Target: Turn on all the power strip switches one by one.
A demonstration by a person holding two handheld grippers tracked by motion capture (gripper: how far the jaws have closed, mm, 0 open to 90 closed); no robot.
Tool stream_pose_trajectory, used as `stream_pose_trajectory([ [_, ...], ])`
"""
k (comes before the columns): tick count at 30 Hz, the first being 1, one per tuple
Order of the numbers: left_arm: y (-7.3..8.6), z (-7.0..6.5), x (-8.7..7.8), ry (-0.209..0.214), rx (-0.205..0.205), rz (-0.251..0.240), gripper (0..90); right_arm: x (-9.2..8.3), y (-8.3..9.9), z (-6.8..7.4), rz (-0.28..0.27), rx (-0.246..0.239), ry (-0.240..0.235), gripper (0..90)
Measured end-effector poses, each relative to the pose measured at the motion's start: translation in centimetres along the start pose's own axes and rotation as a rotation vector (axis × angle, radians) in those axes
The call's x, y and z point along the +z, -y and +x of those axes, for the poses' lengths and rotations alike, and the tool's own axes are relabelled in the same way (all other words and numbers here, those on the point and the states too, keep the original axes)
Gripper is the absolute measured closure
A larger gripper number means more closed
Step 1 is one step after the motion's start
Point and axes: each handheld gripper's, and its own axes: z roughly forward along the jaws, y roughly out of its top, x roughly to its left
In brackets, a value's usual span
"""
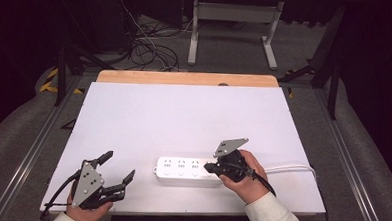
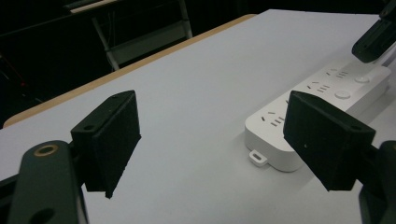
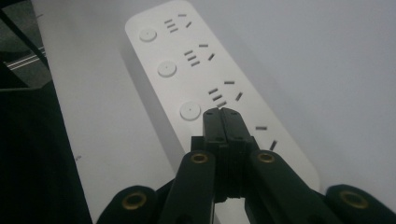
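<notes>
1. Right gripper (image 1: pixel 210 167), jaws pressed together with nothing between them, is hovering tip-first over the white power strip (image 1: pixel 184 171) at lower centre.
2. Left gripper (image 1: pixel 117 168), jaws spread wide and empty, is resting lower left, well apart from the strip.

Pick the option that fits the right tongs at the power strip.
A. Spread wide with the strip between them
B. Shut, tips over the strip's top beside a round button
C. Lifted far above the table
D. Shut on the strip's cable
B: in the right gripper view the right tongs are pressed together with nothing between them, tips over the white power strip beside a round button.
</notes>
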Motion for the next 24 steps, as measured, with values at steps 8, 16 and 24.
stream_pose_trajectory([
  [8, 0.0, -0.1, -0.1, 0.000, 0.001, -0.002, 19.0, -0.6, -0.2, 0.3, -0.020, -0.020, 0.026, 90.0],
  [16, 0.0, 0.0, -0.1, -0.003, 0.007, -0.002, 19.0, -0.9, -0.3, 0.4, -0.038, -0.022, 0.035, 90.0],
  [24, 0.0, -0.1, 0.0, 0.001, -0.001, 0.000, 19.0, -0.4, -1.4, 1.1, -0.039, -0.060, 0.010, 90.0],
])
